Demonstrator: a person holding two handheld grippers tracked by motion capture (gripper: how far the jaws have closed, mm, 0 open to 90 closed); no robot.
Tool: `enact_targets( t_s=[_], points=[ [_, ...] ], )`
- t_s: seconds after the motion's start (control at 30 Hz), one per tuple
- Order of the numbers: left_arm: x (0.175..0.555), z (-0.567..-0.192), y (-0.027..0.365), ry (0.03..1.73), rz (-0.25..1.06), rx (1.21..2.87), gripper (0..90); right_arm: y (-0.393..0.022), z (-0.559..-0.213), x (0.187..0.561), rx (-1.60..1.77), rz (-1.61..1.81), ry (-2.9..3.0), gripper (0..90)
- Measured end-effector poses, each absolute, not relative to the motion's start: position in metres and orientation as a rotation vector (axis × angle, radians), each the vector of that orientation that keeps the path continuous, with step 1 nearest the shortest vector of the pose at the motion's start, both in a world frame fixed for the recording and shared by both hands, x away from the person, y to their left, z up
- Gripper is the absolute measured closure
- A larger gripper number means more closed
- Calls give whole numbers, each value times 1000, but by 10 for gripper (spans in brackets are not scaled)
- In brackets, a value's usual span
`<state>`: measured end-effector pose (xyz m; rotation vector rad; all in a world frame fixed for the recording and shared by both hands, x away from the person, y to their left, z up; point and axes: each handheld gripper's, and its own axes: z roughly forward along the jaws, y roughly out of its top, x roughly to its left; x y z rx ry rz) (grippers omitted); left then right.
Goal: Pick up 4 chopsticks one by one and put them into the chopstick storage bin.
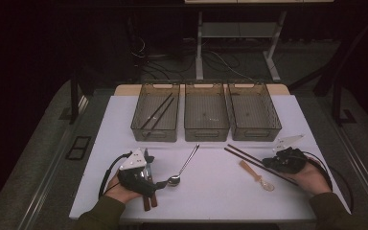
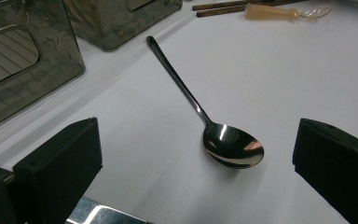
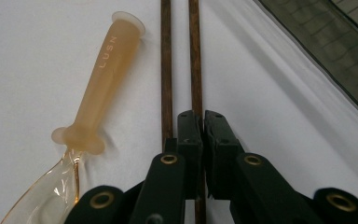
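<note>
While you hold the right gripper (image 3: pixel 198 126) low over the white table (image 1: pixel 211 191), its jaws are clenched on one of the two dark wooden chopsticks (image 3: pixel 195 56) lying side by side; the other stick (image 3: pixel 166 65) lies just beside the jaws, outside the grip. In the high view this pair (image 1: pixel 254 163) lies at the right of the table, in front of the right-hand bin. To do this pick well, lift slowly and keep the stick level, since a thin rod pinched near one end may swing or slip. Judge whether you want one stick or both: as it stands, only one is caught, and the free one may roll when its neighbour rises. Keep clear of the amber plastic spoon (image 3: pixel 93 112) lying close on the other side.

Your left gripper (image 2: pixel 196 163) is released, its jaws standing wide on either side of the bowl of a metal spoon (image 2: pixel 233 147), touching nothing. The spoon's handle points away towards the bins.

Three clear, smoke-tinted bins stand in a row at the far edge. The left bin (image 1: pixel 143 125) holds a pair of dark chopsticks (image 1: pixel 157 111) lying diagonally. The middle bin (image 1: pixel 206 134) and the right bin (image 1: pixel 273 129) look empty, though small specks on their floors are too small to tell.
</note>
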<state>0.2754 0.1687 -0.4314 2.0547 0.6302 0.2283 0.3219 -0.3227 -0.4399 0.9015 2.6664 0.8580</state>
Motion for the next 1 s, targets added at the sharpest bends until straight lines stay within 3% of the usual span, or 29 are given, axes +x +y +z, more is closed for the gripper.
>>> enact_targets(
  t_s=[1.0],
  points=[
    [275, -432, 168, 615, 212, 2056, 8, -343, -415, 316, 936, 1063, 2575, 860]
  ],
)
